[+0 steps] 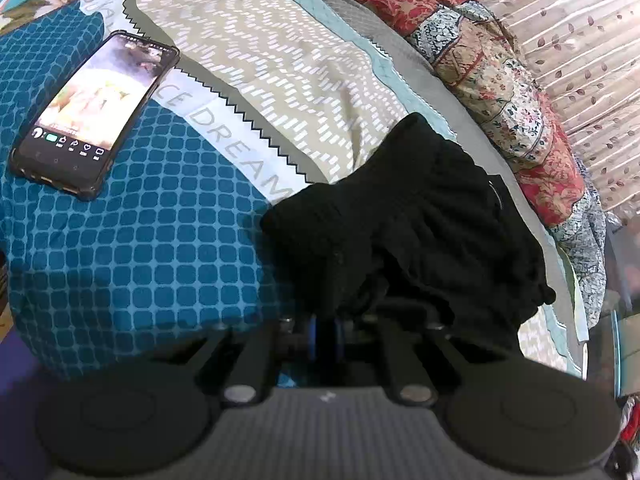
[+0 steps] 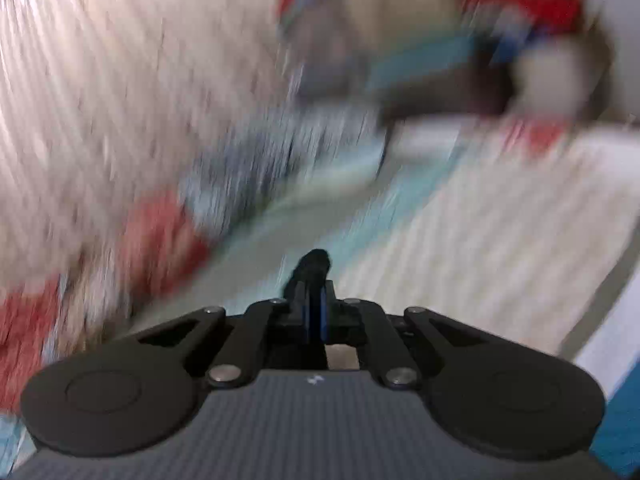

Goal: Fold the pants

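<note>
The black pants (image 1: 420, 216) lie bunched in a heap on the bed in the left wrist view, right of centre. My left gripper (image 1: 327, 320) is shut on their near edge, and the dark cloth spills over its blue-padded fingertips. The right wrist view is badly blurred. There my right gripper (image 2: 316, 300) is shut, and a tuft of black pants fabric (image 2: 314, 264) sticks out from between its tips. The rest of the pants does not show in that view.
A phone (image 1: 96, 112) with a lit screen lies on the blue checked bedspread (image 1: 152, 248) at the left. A beige patterned panel (image 1: 260, 60) runs behind the pants. A floral quilt (image 1: 500, 92) and a leaf-print curtain (image 1: 580, 40) line the right side.
</note>
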### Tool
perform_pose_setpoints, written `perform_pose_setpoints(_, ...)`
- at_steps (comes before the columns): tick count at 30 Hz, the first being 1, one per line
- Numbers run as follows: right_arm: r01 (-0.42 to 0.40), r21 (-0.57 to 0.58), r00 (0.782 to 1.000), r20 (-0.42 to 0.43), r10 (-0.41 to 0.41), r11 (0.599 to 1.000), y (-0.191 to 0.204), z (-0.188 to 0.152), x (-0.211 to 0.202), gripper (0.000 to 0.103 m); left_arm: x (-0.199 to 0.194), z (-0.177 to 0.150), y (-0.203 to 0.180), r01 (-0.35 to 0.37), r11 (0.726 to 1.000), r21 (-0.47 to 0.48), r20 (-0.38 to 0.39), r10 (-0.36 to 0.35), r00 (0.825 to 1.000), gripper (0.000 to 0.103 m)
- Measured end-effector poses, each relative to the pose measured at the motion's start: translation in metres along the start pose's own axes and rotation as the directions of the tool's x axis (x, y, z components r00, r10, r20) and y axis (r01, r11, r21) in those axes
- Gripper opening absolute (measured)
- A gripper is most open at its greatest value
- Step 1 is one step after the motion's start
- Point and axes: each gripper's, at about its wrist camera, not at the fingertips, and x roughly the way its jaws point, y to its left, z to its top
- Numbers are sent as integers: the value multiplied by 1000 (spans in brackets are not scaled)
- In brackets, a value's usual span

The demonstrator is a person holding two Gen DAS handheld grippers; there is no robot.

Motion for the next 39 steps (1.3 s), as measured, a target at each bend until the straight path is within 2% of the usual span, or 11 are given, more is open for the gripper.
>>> perform_pose_setpoints(4, 108, 15, 994, 27, -108, 994, -47, 20, -21, 7, 8, 1, 0, 18, 1000, -4, -31, -18, 999, 8)
perform_pose_setpoints(7, 158, 180, 987, 9, -162, 971, -99, 12, -33, 2, 9, -3, -2, 13, 1000, 2, -25, -13, 1000, 8)
perform_pose_setpoints(10, 233, 349, 970, -16, -243, 907, -144, -1, -48, 2, 8, -2, 2, 25, 999, -21, -34, -26, 999, 8)
perform_pose_setpoints(17, 267, 359, 964, -81, -255, 894, -138, -2, -47, 18, 4, -3, -6, 28, 999, 26, -39, -27, 999, 12)
perform_pose_setpoints(19, 274, 294, 961, -108, -253, 915, -119, 1, -38, 33, 2, -4, -6, 13, 999, 32, -51, -11, 999, 12)
perform_pose_setpoints(22, 208, 226, 974, -138, -180, 952, -81, 0, -21, 36, -16, -3, -5, 17, 998, 66, -28, -15, 999, 18)
perform_pose_setpoints(25, 101, 131, 974, -215, -72, 986, -35, -10, 0, 38, -51, 0, -6, -27, 992, 120, 88, 17, 996, 16)
perform_pose_setpoints(29, -97, -12, 935, -344, 87, 995, 49, -35, 42, 39, -74, 17, -12, -82, 983, 166, 211, 46, 976, 16)
perform_pose_setpoints(32, -279, -154, 871, -456, 182, 948, 125, -55, 79, 40, -65, 42, -30, -85, 972, 221, 240, 30, 970, 23)
perform_pose_setpoints(35, -455, -268, 793, -556, 249, 849, 201, -82, 111, 49, -34, 70, -61, -109, 937, 331, 278, 14, 961, 48)
perform_pose_setpoints(39, -541, -374, 754, -612, 238, 753, 282, -115, 162, 53, 34, 107, -105, -74, 898, 434, 222, -27, 975, 59)
